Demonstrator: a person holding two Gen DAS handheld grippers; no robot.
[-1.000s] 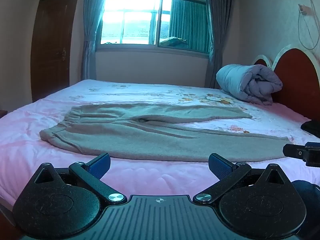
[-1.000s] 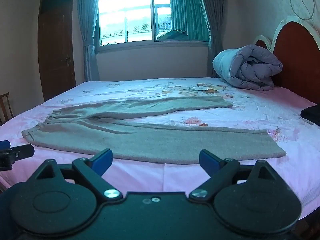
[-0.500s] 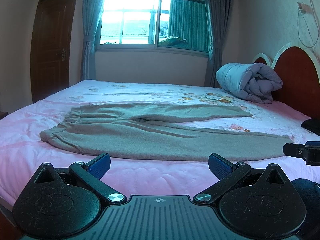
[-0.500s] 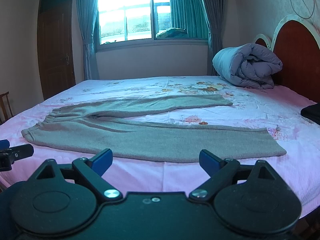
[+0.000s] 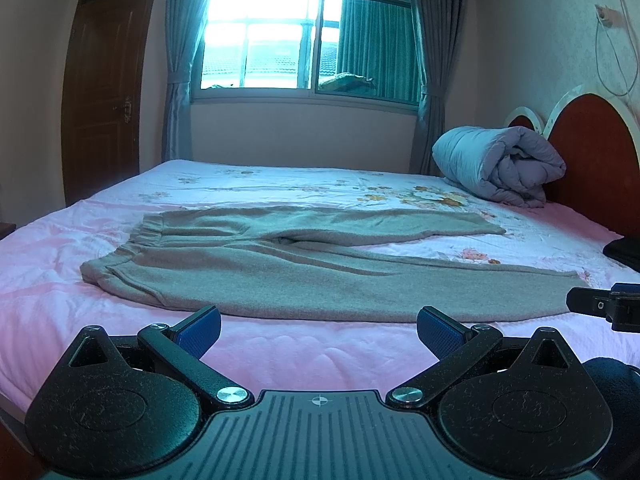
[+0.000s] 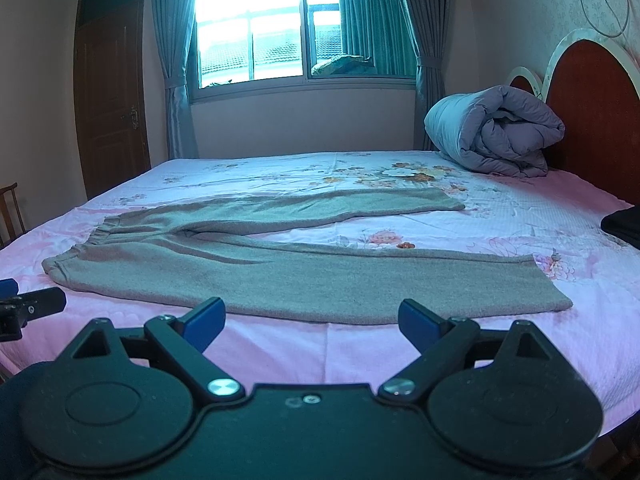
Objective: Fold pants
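Observation:
Grey-beige pants [image 5: 304, 272] [image 6: 280, 268] lie flat on the pink bed, waistband to the left and both legs stretching right, spread in a narrow V. My left gripper [image 5: 319, 330] hovers open above the bed's near edge, just short of the nearer leg, with nothing between its blue pads. My right gripper [image 6: 311, 322] is likewise open and empty, in front of the nearer leg's middle. Each gripper's tip shows at the edge of the other view: the right one [image 5: 604, 306] near the leg cuff, the left one [image 6: 28, 308] near the waistband.
A rolled grey duvet [image 5: 500, 168] sits at the far right by the red headboard [image 5: 592, 160]. A dark item [image 6: 624, 224] lies at the bed's right edge. A window and curtains are behind; a brown door [image 5: 104, 92] stands at left.
Both views have tilted slightly so the pants sit a little lower and nearer in frame. The pants have not moved and both grippers stay open.

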